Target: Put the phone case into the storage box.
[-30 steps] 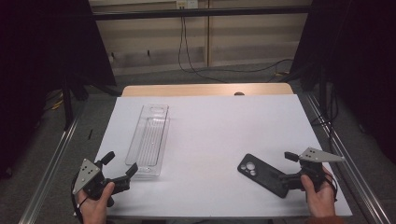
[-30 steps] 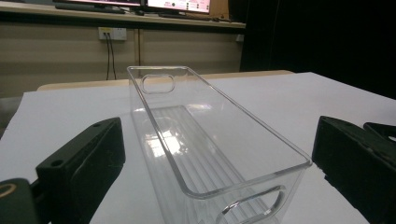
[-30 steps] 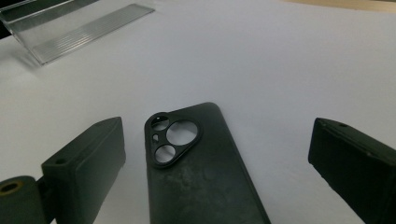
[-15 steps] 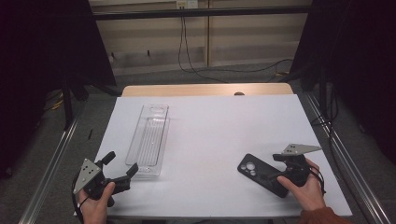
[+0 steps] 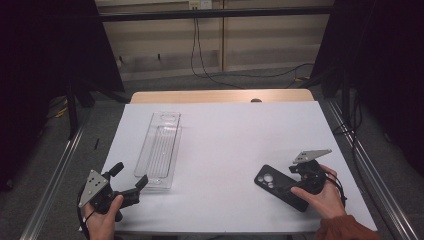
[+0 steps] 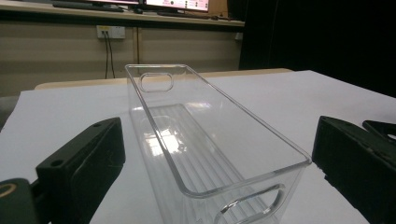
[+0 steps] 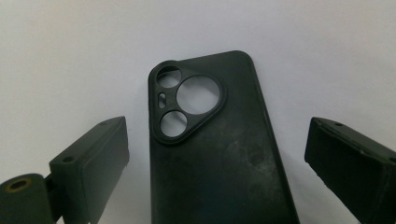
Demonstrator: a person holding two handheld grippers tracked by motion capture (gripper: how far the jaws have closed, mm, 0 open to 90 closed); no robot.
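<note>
Black phone case (image 7: 219,154) is lain back-up on white table (image 5: 235,135), near R edge, straddled w/o contact by spread jaws of right gripper (image 7: 215,163). Left gripper (image 6: 210,172), jaws released, is held at near end of clear plastic bin (image 6: 205,135).

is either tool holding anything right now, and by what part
Nothing is held. The right tool is open astride the phone case; the left tool is open before the clear bin.

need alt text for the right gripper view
A black phone case lies back up on a white table, its camera cutouts toward the top. The open right gripper has one black jaw on each side of it, neither touching.
</note>
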